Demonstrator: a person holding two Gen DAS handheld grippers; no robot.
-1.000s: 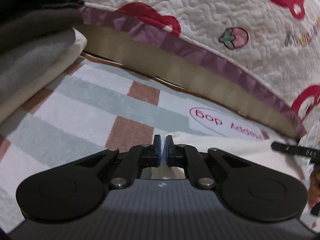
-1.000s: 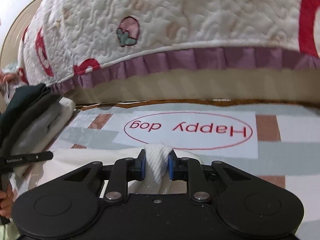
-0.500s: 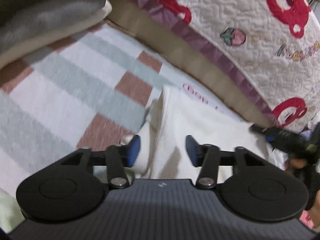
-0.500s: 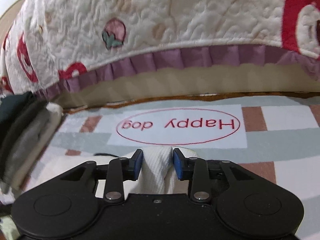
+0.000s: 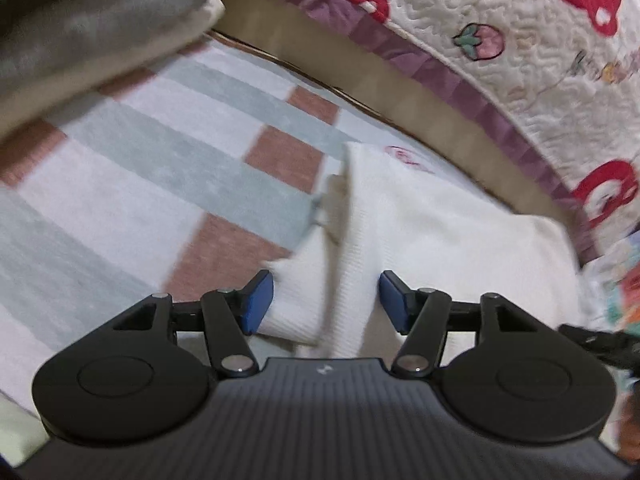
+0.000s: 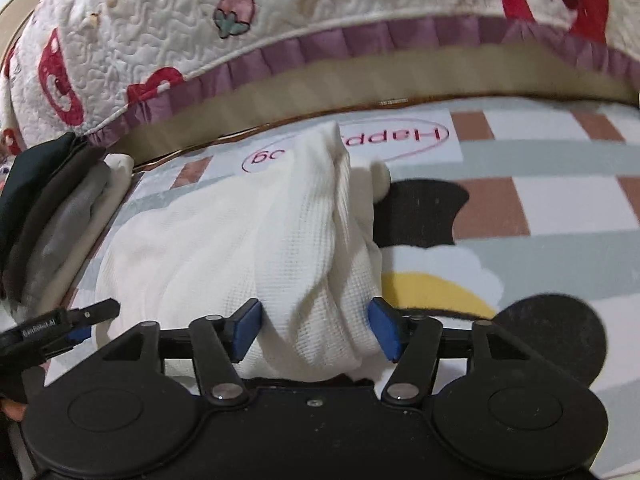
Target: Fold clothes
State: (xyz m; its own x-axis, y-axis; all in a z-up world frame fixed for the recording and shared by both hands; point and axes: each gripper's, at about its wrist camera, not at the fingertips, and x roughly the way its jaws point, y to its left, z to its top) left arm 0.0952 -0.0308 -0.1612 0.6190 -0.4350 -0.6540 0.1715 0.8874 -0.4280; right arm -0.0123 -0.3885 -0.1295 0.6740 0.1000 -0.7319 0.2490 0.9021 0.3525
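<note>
Each gripper, left [image 5: 326, 302] and right [image 6: 314, 330], has 2 blue pads [image 5: 256, 306], black linkage arms, silver pivot screws and round black discs.

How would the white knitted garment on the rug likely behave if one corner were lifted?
Probably floppy: the white garment already slumps into soft folds and a peak. Likely light, since its thin waffle knit bunches easily. It should grip rather than slide, given its textured weave on the checked rug.

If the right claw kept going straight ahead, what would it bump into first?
Most likely the white garment bunched between its open fingers; the right claw has just been opening.
</note>
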